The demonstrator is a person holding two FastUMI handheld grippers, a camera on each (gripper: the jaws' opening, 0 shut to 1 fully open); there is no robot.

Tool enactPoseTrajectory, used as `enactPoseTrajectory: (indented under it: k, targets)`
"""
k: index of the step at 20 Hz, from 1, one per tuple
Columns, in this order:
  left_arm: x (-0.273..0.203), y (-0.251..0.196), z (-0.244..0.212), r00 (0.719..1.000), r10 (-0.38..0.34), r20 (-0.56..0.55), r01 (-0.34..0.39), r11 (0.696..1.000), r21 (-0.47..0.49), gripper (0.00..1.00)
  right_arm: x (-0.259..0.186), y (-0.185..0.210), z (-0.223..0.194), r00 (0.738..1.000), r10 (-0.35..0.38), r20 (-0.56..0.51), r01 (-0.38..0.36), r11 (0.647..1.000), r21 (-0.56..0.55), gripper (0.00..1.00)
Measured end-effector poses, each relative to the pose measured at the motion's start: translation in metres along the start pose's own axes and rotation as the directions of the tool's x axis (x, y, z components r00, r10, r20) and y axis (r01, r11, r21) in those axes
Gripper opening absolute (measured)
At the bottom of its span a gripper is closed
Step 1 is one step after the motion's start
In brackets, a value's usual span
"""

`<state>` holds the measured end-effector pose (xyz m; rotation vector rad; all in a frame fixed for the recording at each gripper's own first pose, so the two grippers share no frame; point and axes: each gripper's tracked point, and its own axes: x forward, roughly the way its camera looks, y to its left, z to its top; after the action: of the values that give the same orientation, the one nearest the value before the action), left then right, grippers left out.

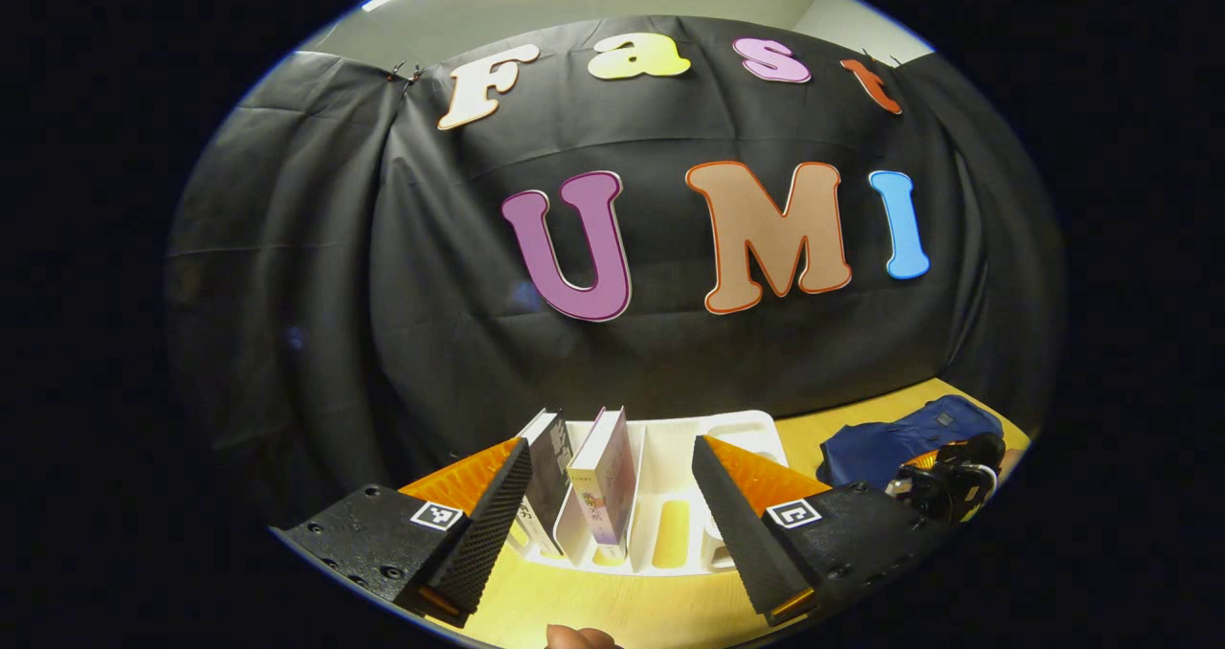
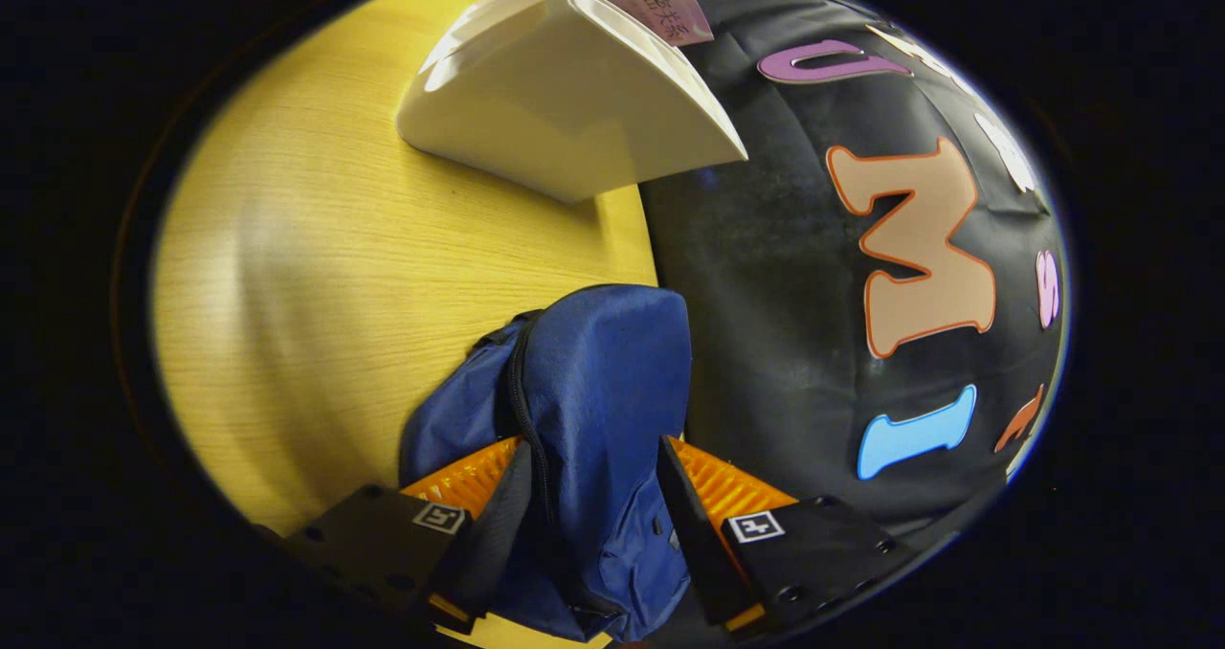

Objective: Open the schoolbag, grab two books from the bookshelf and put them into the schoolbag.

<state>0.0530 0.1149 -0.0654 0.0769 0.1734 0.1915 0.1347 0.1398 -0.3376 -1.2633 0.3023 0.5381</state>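
Left tool (image 1: 612,515): I hold it spread wide, empty, facing the bookshelf (image 1: 670,458).
Books (image 1: 584,481): 2 upright in the bookshelf.
Right tool (image 2: 593,515): my fingers flank the schoolbag (image 2: 593,391); grip unclear.

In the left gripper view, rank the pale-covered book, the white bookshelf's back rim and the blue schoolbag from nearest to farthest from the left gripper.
From the left gripper:
1. Pale-covered book, standing between the open fingers, just ahead.
2. White bookshelf's back rim, behind the book.
3. Blue schoolbag, far off to the right on the table.
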Motion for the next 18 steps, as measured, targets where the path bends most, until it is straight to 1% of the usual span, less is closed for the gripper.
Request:
enactPoseTrajectory:
  k: [1,3,4,5,7,9,10,11,12,13,14,15,16,18]
  targets:
    - [0.001,0.001,-0.002,1.000,0.003,-0.005,-0.003,1.000,0.000,0.99,0.003,0.000,-0.001,1.000,0.007,-0.019,-0.007,1.000,-0.012,0.42]
    - [-0.001,0.003,-0.003,1.000,0.005,-0.007,-0.005,1.000,-0.002,0.99,0.010,0.014,-0.007,0.997,0.049,-0.052,-0.050,0.999,-0.017,0.25]
    - [-0.001,0.003,-0.002,1.000,0.005,-0.006,-0.005,1.000,-0.003,0.99,0.009,0.017,-0.010,0.996,0.056,-0.072,-0.058,0.998,-0.021,0.20]
    - [-0.001,0.003,-0.002,1.000,0.006,-0.005,-0.006,1.000,-0.001,0.99,0.012,0.026,-0.013,0.990,0.092,-0.102,-0.093,0.996,-0.006,0.15]
    - [-0.002,0.004,0.001,1.000,0.006,0.002,-0.006,1.000,-0.002,0.99,0.010,0.032,-0.016,0.982,0.125,-0.140,-0.123,0.992,0.024,0.10]
    - [-0.002,0.006,0.002,1.000,0.013,0.007,-0.013,1.000,-0.002,0.99,0.013,0.029,-0.015,0.982,0.138,-0.126,-0.130,0.989,0.070,0.05]
    - [-0.002,0.007,0.002,1.000,0.018,0.006,-0.018,1.000,-0.003,0.98,0.014,0.031,-0.017,0.981,0.145,-0.132,-0.133,0.986,0.098,0.05]
    - [-0.002,0.009,0.002,1.000,0.021,0.005,-0.021,1.000,-0.005,0.98,0.014,0.033,-0.020,0.975,0.161,-0.155,-0.143,0.983,0.117,0.07]
    - [-0.001,0.010,0.000,1.000,0.024,0.002,-0.024,1.000,-0.010,0.98,0.014,0.033,-0.019,0.973,0.167,-0.159,-0.148,0.981,0.124,0.02]
    - [-0.002,0.010,0.000,1.000,0.024,-0.003,-0.024,1.000,-0.013,1.00,0.016,0.032,-0.019,0.974,0.170,-0.153,-0.149,0.979,0.136,0.05]
    - [-0.003,0.010,-0.001,1.000,0.025,-0.005,-0.025,1.000,-0.013,0.98,0.014,0.033,-0.021,0.971,0.179,-0.158,-0.155,0.976,0.155,0.05]
    - [-0.003,0.010,-0.001,1.000,0.026,-0.005,-0.026,1.000,-0.013,1.00,0.015,0.033,-0.020,0.968,0.195,-0.156,-0.166,0.969,0.182,0.00]
    - [-0.002,0.009,0.000,1.000,0.026,-0.006,-0.026,1.000,-0.011,1.00,0.014,0.033,-0.020,0.963,0.218,-0.160,-0.181,0.959,0.219,0.03]
    - [0.000,0.008,0.001,1.000,0.022,-0.005,-0.022,1.000,-0.010,0.99,0.015,0.030,-0.020,0.955,0.253,-0.157,-0.198,0.933,0.300,0.04]
